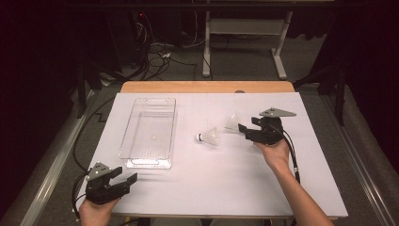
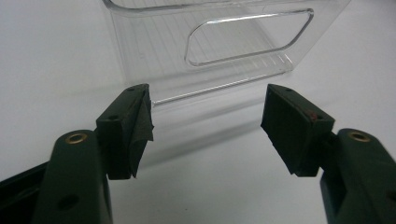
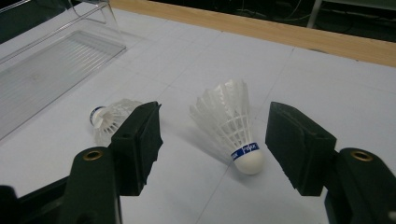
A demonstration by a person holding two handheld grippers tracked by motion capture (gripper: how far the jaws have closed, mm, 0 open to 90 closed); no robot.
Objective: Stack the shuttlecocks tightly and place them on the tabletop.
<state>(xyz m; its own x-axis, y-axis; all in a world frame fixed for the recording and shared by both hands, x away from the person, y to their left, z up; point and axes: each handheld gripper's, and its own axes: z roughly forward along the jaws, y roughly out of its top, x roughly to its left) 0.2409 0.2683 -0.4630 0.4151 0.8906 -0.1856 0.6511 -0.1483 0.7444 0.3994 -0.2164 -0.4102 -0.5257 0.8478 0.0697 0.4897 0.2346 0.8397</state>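
Two shuttlecocks on a white sheet over a wooden table (image 1: 207, 86), both to the right of a clear plastic bin (image 1: 148, 132).

Nearer shuttlecock (image 1: 232, 123), seen also in the right gripper view (image 3: 232, 123): lying on its side, white cork tip with a blue band toward the right gripper, feather skirt fanned away toward the bin. Framed between the two black jaws of the right gripper (image 3: 212, 144), touched by neither. Jaws spread wide, pinching nothing. From above, right gripper (image 1: 245, 131) just beside this shuttlecock, on the side away from the bin, held in the right hand (image 1: 275, 153), grey three-cornered plate on top.

Second shuttlecock (image 1: 209, 137), also in the right gripper view (image 3: 109, 119): closer to the bin, about midway between the bin and the first one, lying on its side with the banded tip pointing at the bin. Partly hidden behind one jaw in the right gripper view. Well apart from the first, not touching it.

Bin empty, long side running away from the person, cut-out handle (image 2: 250, 35) in the near end wall.

Left gripper (image 1: 126, 179) near the bin's closest corner, resting at the front edge of the sheet in the left hand (image 1: 96, 212). Jaws spread here too (image 2: 208, 126), nothing between them but bare sheet, bin wall straight ahead and apart.

Nothing blocking the path between the right gripper and the nearer shuttlecock. Cable (image 1: 291, 150) trailing back along the right forearm.
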